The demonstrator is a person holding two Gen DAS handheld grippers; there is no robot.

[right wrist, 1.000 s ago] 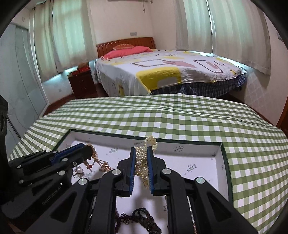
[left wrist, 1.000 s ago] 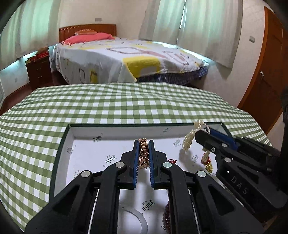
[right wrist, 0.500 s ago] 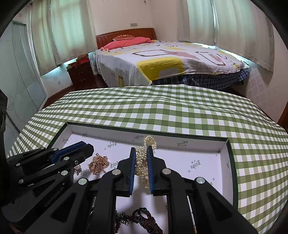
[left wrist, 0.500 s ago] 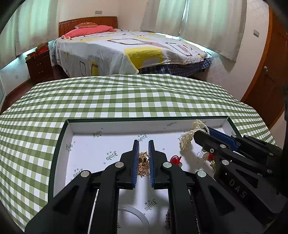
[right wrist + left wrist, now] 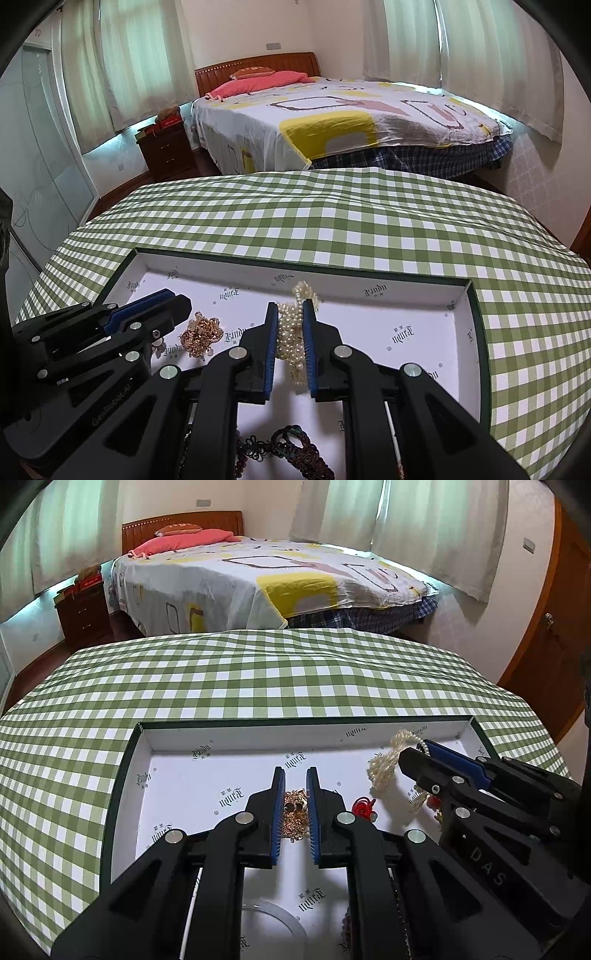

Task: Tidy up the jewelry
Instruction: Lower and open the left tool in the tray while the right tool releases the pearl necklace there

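Note:
A shallow white-lined box [image 5: 207,738] [image 5: 369,284] sits on the green checked table. A gold chain [image 5: 295,814] [image 5: 202,331] lies on the box floor. My left gripper [image 5: 294,775] is slightly open above it and holds nothing; it also shows in the right wrist view [image 5: 177,301]. My right gripper [image 5: 290,308] is shut on a pearl necklace [image 5: 291,336], held just above the box floor; the gripper also shows in the left wrist view [image 5: 415,749], with the pearl necklace [image 5: 384,768] hanging from it.
A red trinket [image 5: 362,806], a dark braided bracelet [image 5: 295,450] and a silver bangle [image 5: 273,919] lie in the box near me. A bed [image 5: 277,576], a nightstand [image 5: 166,147] and a wooden door [image 5: 554,602] stand beyond the table.
My left gripper let go of the gold chain, which now lies on the box floor, and its jaws have parted a little. The right gripper still holds the pearls, a bit lower.

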